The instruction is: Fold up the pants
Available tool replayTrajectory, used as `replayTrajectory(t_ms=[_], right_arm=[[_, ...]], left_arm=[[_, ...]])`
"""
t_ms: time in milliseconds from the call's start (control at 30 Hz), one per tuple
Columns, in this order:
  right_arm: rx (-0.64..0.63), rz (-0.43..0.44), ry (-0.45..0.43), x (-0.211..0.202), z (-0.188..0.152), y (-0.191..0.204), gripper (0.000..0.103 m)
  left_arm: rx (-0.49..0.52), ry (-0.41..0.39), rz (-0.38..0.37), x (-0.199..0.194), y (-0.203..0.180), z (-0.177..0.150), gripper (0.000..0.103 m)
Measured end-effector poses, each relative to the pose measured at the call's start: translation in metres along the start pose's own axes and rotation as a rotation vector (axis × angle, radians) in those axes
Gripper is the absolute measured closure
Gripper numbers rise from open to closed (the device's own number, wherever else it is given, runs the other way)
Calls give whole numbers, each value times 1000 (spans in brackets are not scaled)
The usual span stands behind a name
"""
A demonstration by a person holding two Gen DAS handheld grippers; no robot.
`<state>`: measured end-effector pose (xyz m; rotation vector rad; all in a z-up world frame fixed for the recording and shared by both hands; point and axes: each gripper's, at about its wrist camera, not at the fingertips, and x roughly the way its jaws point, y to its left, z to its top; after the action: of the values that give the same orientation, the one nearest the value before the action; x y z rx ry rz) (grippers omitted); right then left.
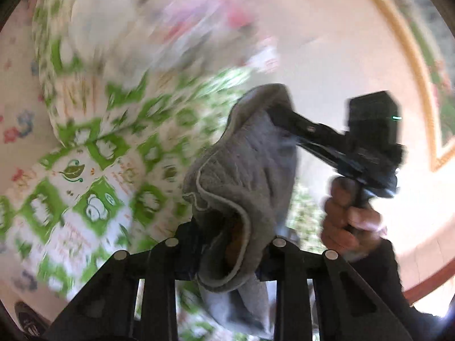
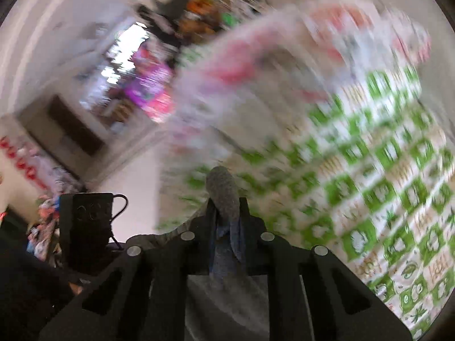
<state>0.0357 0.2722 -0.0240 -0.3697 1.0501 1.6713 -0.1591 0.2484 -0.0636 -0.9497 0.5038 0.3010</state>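
The grey pants (image 1: 244,170) hang bunched in the air between both grippers. My left gripper (image 1: 227,244) is shut on a thick fold of the grey cloth with a pale seam edge. In the left wrist view the right gripper (image 1: 280,113) shows at upper right, held by a hand (image 1: 349,216), its fingers buried in the far end of the same cloth. In the right wrist view my right gripper (image 2: 226,213) is shut on a grey fold of the pants (image 2: 224,196) that sticks up past the fingertips. Both views are motion-blurred.
A bed sheet with green and white squares (image 1: 93,176) lies below, also in the right wrist view (image 2: 384,199). A pink and white blanket (image 2: 284,56) lies farther up the bed. The left gripper's body (image 2: 88,221) shows at left. A pale floor with a patterned rug edge (image 1: 412,56) lies to the right.
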Motion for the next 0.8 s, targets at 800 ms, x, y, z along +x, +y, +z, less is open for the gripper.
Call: replayTrajectory(t_ms=[800], right_arm=[[208,-260,7,-2,-18,-8,52]], left_arm=[[80,-66,335,-34,46,0,64]])
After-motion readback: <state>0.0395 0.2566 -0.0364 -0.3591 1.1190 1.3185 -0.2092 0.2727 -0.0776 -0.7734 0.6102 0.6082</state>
